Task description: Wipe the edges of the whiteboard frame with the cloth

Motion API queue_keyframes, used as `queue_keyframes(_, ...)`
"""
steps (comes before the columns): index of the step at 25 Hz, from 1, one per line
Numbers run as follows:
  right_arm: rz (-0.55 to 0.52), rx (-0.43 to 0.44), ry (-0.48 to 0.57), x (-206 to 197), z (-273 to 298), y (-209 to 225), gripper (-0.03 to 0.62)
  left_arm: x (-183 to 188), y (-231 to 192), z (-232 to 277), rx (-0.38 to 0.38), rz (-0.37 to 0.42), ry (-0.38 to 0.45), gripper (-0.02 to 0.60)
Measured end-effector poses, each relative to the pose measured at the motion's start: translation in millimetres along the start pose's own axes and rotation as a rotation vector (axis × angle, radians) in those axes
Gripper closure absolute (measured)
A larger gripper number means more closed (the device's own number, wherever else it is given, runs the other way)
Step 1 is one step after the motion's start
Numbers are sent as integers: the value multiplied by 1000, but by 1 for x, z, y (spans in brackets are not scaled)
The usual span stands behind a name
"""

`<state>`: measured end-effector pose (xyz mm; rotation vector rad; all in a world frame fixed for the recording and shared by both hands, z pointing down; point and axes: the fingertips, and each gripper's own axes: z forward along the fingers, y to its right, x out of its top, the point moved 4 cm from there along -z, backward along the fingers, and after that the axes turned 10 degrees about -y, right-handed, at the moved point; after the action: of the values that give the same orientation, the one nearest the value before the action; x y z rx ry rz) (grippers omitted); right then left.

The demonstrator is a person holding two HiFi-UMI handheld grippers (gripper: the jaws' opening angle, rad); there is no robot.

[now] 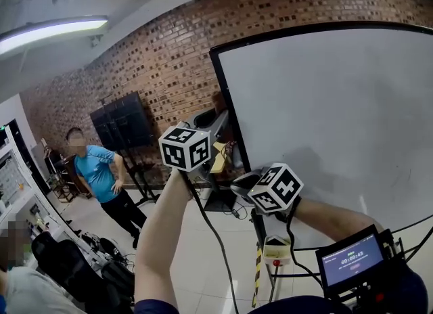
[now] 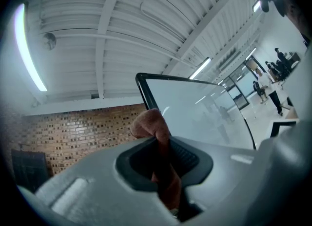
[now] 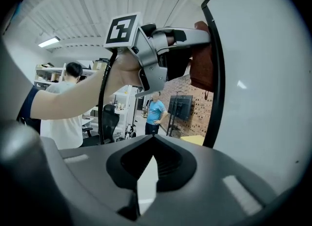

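Currently the left hand-held gripper (image 2: 158, 142) is raised at the centre of the head view. Its jaws are closed on a reddish-brown cloth (image 2: 150, 122). A fold of the cloth stands up above the jaw tips and the rest hangs down between them.

In the right gripper view, at upper centre, the cloth lies against the left edge of the black frame (image 3: 218, 99), near the top left corner of the whiteboard (image 1: 325, 123). The board fills the right half of the head view. Its surface is white and shows faint marks.

The right hand-held gripper (image 3: 152, 142) is at lower centre of the head view, below and right of the left one, close to the board's left edge. Its jaw tips meet and nothing is between them.

A brick wall (image 1: 176, 55) runs behind the board across the upper centre. A dark TV (image 1: 122, 122) on a stand is at centre left. A person in a blue shirt (image 1: 98, 174) stands on the floor at left, hand on hip. A small lit screen (image 1: 352, 257) sits at lower right.
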<state>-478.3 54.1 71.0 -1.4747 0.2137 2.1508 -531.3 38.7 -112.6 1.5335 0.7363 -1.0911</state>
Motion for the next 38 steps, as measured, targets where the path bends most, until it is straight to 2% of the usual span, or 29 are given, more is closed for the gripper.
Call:
queue_keyframes(10,-17,-59,26,29,-20,12,583,40,-16,0,30,63,30,520)
queue_keyframes(19,-7,-90,38,35,-23,14,583,67,-28,2,21,47,76,520)
queue_keyframes(23,1,-112,52,37,-27,20,583,77,-34,6,-4,-20,115,520)
queue_keyframes(29,19,-137,58,36,-26,23,583,100,-53,5,-47,-232,232,522)
queue_keyframes(31,28,-149,67,35,-30,27,583,112,-56,6,-33,-251,258,522)
queue_keyframes(35,43,-167,81,31,-36,33,583,131,-62,9,20,-166,257,522)
queue_keyframes(38,54,-175,76,25,-36,36,583,141,-67,10,34,-40,227,522)
